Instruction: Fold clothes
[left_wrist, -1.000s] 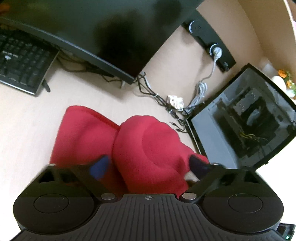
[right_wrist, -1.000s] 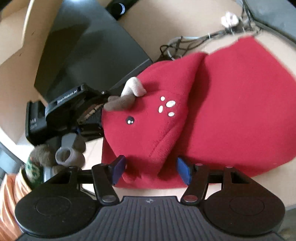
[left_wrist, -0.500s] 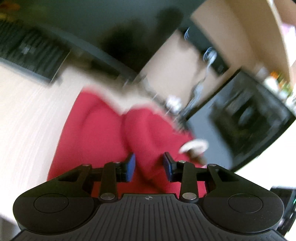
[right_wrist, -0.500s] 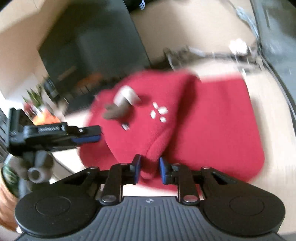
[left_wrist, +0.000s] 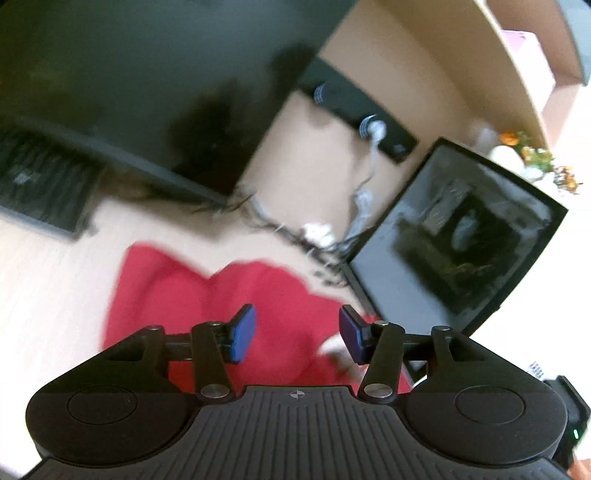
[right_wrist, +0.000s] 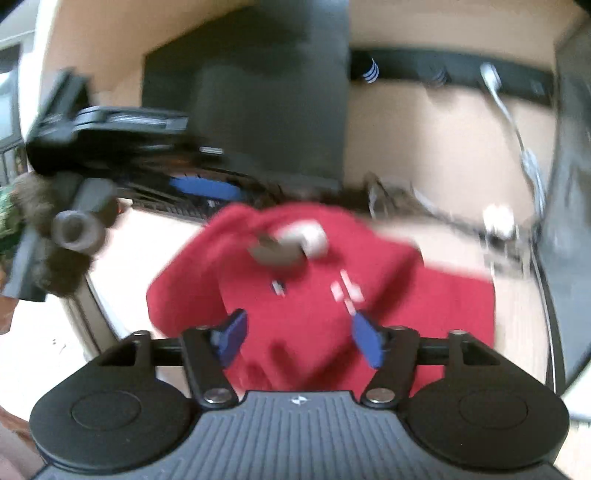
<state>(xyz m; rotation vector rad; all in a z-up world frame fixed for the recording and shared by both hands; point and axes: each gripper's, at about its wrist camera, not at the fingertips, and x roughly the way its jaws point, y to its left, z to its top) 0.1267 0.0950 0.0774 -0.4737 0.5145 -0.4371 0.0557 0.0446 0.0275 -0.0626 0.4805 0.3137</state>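
Observation:
A red fleece garment (left_wrist: 192, 291) lies folded on the light wooden desk (left_wrist: 48, 273). In the right wrist view its hood (right_wrist: 295, 288) lies on top, with small antlers (right_wrist: 291, 243), an eye and white spots. My left gripper (left_wrist: 297, 336) hangs above the garment's near edge, jaws apart and empty. My right gripper (right_wrist: 299, 341) hangs above the hood's near edge, jaws apart and empty. The left gripper also shows in the right wrist view (right_wrist: 110, 147), raised at the upper left. Both views are motion-blurred.
A dark monitor (left_wrist: 140, 81) and a keyboard (left_wrist: 40, 188) stand behind the garment. A glass-sided PC case (left_wrist: 454, 236) stands at the right. Tangled cables (left_wrist: 303, 236) and a wall power strip (left_wrist: 358, 114) lie between them. The desk edge is close in front.
Both grippers closed partway on the garment half a second ago; now both have opened and lifted back from it. The garment stays folded on the desk.

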